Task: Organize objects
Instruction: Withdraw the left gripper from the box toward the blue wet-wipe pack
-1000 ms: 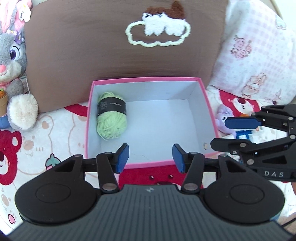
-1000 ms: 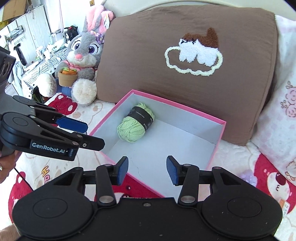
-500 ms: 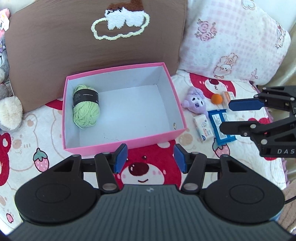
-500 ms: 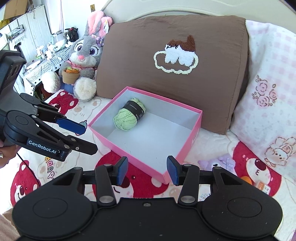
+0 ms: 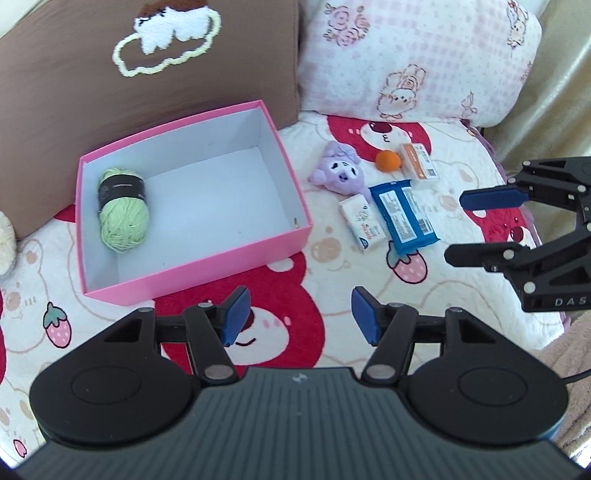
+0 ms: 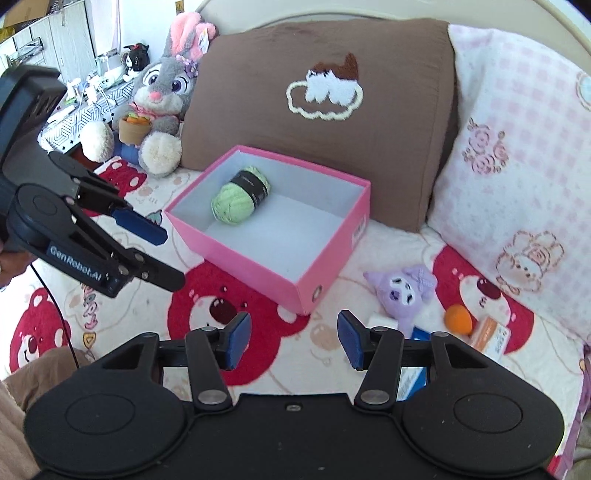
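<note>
Swinging both views rightward off the pink cardboard box holding the green yarn ball toward the purple plush toy and packets at frame right, left gripper and right gripper jaws just widening, empty, readying the next pick.

Home bedroom, on a bed. Evidence: quilted bedspread printed with red bears and strawberries; brown pillow with embroidered cloud motif leaning against a curved headboard; pink checked pillow beside it. Grey rabbit plush propped at the bed's far corner. Cabinets and a cluttered counter beyond.
</note>
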Tool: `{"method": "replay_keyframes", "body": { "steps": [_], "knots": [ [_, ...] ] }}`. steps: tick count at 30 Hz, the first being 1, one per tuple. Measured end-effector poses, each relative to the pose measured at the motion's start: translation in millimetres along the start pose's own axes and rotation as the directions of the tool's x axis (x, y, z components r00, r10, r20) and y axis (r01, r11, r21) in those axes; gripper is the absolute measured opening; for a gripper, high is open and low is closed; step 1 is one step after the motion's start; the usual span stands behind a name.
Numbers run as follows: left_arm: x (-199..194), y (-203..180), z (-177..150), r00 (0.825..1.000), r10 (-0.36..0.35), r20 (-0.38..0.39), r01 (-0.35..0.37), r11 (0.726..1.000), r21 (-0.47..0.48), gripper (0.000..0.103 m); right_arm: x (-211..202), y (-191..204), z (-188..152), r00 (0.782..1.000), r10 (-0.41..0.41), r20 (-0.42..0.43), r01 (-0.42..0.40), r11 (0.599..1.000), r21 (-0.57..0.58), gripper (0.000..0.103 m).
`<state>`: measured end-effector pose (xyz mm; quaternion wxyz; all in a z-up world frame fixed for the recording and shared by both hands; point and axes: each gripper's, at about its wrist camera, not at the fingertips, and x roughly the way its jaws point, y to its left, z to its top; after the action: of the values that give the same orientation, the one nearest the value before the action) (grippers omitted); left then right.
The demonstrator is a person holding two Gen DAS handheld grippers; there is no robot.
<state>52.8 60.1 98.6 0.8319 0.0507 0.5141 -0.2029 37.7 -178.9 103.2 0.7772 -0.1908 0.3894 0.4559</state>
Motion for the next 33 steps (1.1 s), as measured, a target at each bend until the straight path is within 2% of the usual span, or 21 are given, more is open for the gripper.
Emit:
{"method": "replay_keyframes", "body": {
  "steps": [10,18,33],
  "knots": [
    [27,-37,7,0.999,-0.009,-0.039,0.013,0.997,0.079,0.061,-4,-17,-31,1.0,-0.008,-0.029,0.007,1.0,-0.011,0.058],
    [53,-51,13,0.996,-0.054,-0.066,0.059,0.995,0.077,0.062,-4,-15,-44,0.998,-0.032,-0.046,0.027,0.995,-0.096,0.061],
    [119,-84,36,0.987,-0.147,-0.062,0.152,0.985,0.079,0.066,32,-51,-65,0.994,-0.026,-0.105,0.026,1.0,-0.007,0.062]
  ]
}}
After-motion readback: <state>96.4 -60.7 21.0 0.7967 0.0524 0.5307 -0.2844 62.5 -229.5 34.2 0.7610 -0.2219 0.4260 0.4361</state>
